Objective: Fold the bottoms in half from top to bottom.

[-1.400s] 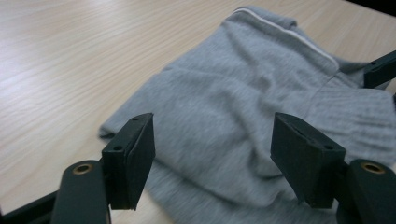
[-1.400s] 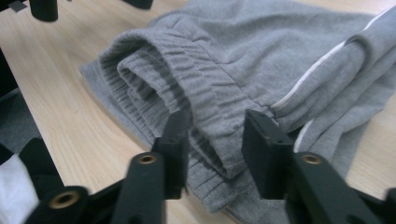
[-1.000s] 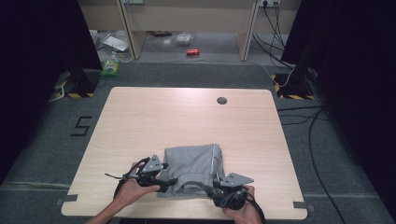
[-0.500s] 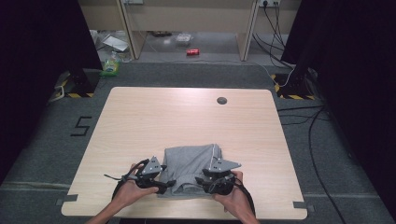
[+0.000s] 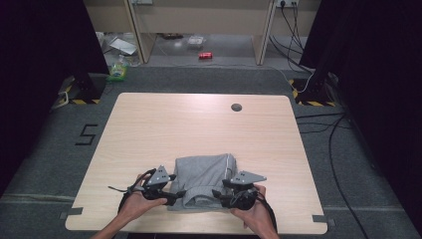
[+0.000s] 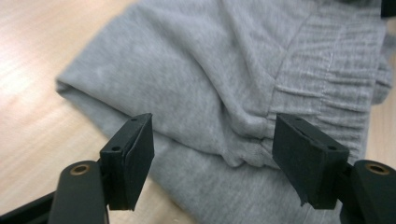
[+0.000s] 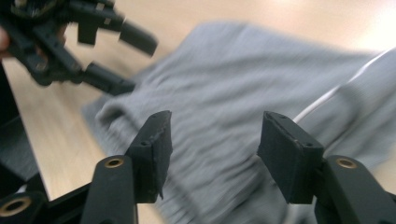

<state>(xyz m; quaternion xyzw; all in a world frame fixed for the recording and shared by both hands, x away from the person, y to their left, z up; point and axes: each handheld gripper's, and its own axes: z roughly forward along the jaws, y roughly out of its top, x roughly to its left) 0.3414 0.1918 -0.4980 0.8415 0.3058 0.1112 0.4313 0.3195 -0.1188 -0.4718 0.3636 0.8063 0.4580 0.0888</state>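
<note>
**Folding grey garment: both claws open at near edge, regrasp pending**

Table (image 5: 149, 124) is carrying one item: a grey garment (image 5: 206, 174), folded into a compact bundle and lying toward the near edge, centred between the person's hands. A ribbed waistband (image 6: 322, 60) and a white drawstring (image 7: 322, 100) are showing, so it is probably sweatpants or shorts.

Step in hand, by judgement: a fold is being finished, and both claws are sitting at the bundle's near corners between grasps. The next move is likely calling for a fresh pinch on the near edge with each claw, taking all the layers together so the fold is not slipping apart when lifted.

Left claw (image 6: 212, 158) is standing wide open just over the cloth at a bunched seam, pads (image 6: 135, 158) not pressing on it; it is gripping nothing.

Right claw (image 7: 212, 154) has just been opening. Its jaws are standing apart above the blurred fabric, nothing pinched between them. The left claw is visible beyond it at the bundle's far corner.
</note>
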